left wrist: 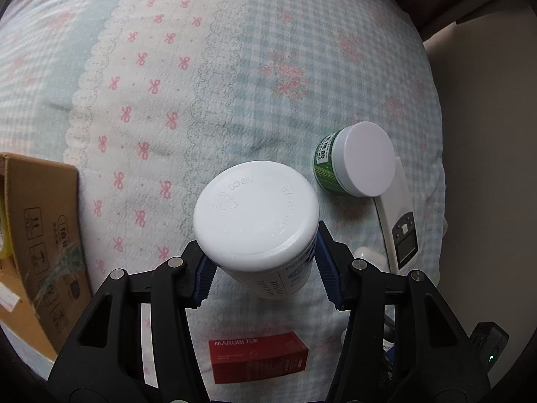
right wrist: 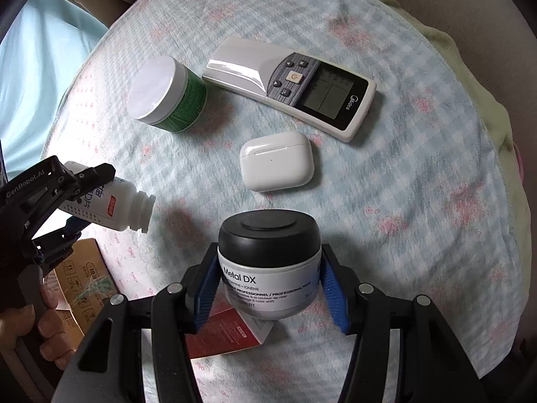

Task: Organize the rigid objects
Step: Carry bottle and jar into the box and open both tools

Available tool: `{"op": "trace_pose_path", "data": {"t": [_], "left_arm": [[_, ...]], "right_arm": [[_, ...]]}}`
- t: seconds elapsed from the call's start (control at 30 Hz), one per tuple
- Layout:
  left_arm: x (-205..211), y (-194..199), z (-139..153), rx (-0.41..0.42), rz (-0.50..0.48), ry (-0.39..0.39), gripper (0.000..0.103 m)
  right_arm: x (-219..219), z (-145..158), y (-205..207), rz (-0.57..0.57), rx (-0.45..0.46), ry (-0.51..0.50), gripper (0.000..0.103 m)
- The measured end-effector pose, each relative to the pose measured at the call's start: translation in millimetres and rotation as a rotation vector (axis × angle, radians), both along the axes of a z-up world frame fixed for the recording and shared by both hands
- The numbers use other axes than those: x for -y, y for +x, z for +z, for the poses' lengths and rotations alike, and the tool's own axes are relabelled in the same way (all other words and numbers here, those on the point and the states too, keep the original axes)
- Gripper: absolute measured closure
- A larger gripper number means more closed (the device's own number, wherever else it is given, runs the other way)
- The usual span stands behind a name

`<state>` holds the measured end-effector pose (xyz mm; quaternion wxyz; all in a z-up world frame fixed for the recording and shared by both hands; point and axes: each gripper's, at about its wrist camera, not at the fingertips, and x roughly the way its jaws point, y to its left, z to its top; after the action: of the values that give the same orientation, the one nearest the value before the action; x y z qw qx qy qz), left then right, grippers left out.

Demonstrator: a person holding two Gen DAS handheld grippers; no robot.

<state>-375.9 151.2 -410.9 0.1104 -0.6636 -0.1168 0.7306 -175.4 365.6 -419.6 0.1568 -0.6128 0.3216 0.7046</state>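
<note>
- Gripping the white bottle (left wrist: 258, 221), your left gripper (left wrist: 265, 268) pinches its sides above the bedspread (left wrist: 167, 67).
- Your right gripper (right wrist: 268, 288) pinches the black-lidded jar (right wrist: 268, 262).

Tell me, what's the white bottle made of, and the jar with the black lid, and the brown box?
White bottle: probably plastic, matte, with raised moulded marks on its base. Black-lidded jar: likely plastic too; the lid looks smooth and dull, the pale body carries a printed label. Brown box: cardboard, plain brown with printed handling symbols and clear tape.
</note>
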Motion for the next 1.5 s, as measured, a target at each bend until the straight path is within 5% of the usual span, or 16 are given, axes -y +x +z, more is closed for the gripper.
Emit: {"op": "trace_pose_path", "data": {"t": [0.4,0.8,1.1,1.5], "left_arm": [[59.4,41.7,88.3,-0.116,-0.016,0.083,0.054],[213.0,75.6,152.8,-0.195,0.021,0.078,0.054],[346.3,81.1,153.9,-0.195,0.076,0.051,0.054],[447.6,43.4,94.3,-0.114,0.102,-0.004,0.056]], "right_arm": [[56.2,81.9,0.4,0.069,-0.109,0.071,0.051],[164.8,161.7,-12.1,0.19,-0.218,0.103,0.051],[283.6,192.1,-33.9,0.296,-0.263,0.073,0.051],[379.0,141.5,-81.0,0.416,-0.19,0.064,0.051]]}}
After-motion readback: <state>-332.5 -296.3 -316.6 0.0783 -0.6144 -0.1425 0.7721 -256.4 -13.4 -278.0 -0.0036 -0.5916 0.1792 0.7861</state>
